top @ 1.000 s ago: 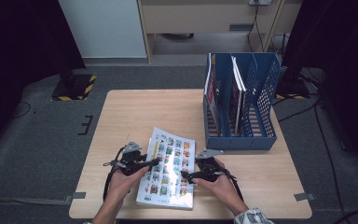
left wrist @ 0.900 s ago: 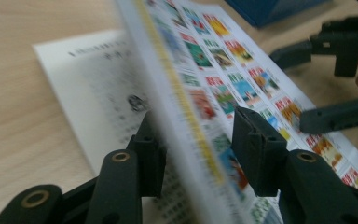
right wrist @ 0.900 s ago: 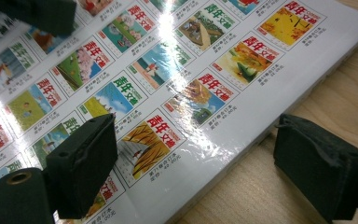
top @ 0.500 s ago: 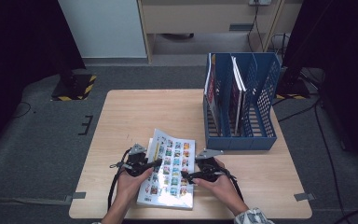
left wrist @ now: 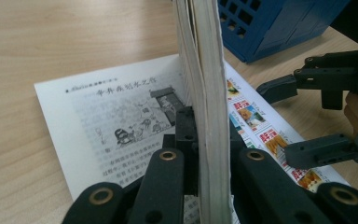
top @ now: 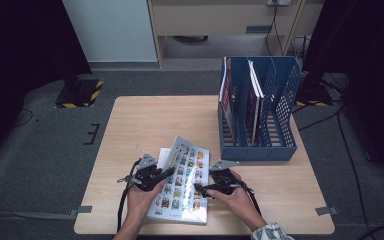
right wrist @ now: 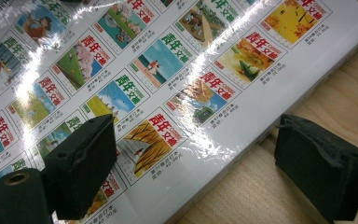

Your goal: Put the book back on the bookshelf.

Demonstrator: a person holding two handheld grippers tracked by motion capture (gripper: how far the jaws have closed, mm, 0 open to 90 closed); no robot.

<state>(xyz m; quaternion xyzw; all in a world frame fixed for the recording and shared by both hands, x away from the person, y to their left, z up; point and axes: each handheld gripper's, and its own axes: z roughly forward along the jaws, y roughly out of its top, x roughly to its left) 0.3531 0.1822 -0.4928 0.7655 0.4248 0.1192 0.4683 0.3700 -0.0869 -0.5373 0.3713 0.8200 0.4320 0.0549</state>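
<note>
Magazine [top: 180, 185] lies on table [top: 140, 125], near front edge, betw. the two hands; glossy back cover w/ grid of small colour pics faces up. Left part of it is lifted: a thick stack of pages [left wrist: 205, 93] stands on edge above an open text page w/ a line drawing [left wrist: 121, 116], which lies flat on the wood.

L tongs [top: 164, 173]: clamped on that raised stack, one jaw each side of page edges, seen close in left gripper view. Held by left hand [top: 140, 192].

R tongs [top: 201, 189]: jaws apart, gripping nothing. In right gripper view one pad [right wrist: 81, 163] sits over the cover, the other over bare wood just past the magazine's edge. Contact w/ cover: can't tell. Right hand [top: 235, 197] behind them.

Blue file rack [top: 280, 120] at table's far right, well apart from magazine, w/ a few books [top: 252, 100] standing upright in its slots.
</note>
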